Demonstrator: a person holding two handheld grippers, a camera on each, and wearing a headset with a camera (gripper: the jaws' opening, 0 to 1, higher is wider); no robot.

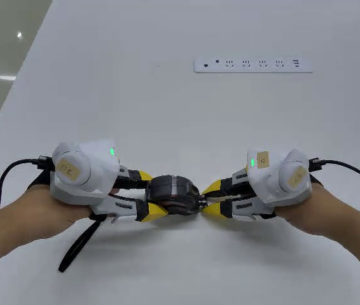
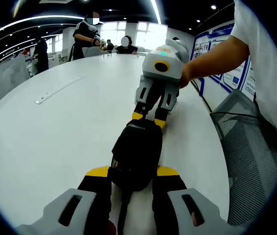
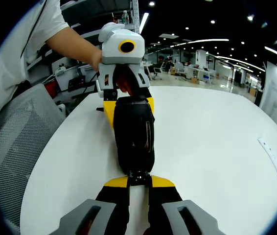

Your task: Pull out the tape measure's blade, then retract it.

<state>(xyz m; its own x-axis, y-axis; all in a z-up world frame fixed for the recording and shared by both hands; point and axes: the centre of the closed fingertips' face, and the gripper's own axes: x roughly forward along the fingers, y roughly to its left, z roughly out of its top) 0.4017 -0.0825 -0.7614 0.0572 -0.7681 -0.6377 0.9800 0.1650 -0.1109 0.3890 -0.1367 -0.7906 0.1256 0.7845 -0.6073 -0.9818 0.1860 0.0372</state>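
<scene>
From the head view, the person's left hand (image 1: 37,213) and right hand (image 1: 313,213) rest low over the white table (image 1: 167,95), knuckles up, each wrapped round a white-bodied tool. The two tools point at each other nose to nose. Between them lies the black, rounded tape measure (image 1: 173,194), flat on the tabletop near the person. The left gripper (image 1: 149,194) has its yellow-tipped jaws spread to the width of the case and clamped on its two sides. The right gripper (image 1: 210,199) has its yellow tips drawn almost together at the case's mouth. A black strap (image 1: 78,244) trails out from under the left tool. A white power strip (image 1: 253,64) lies well apart, at the far side.

In the left gripper view, the left gripper (image 2: 133,171) rises from below with the tape measure (image 2: 136,152) wedged between its yellow tips. The right gripper (image 2: 148,120) meets the case's far end. A grey mesh chair (image 2: 246,161) stands beside the table.

In the right gripper view, the right gripper (image 3: 139,182) is pinched nearly closed on the small dark blade tab (image 3: 138,176), which sits right at the case. No length of blade shows drawn out. Beyond, the tape measure (image 3: 134,134) runs straight away to the left gripper (image 3: 128,107), whose jaws hug its sides.
</scene>
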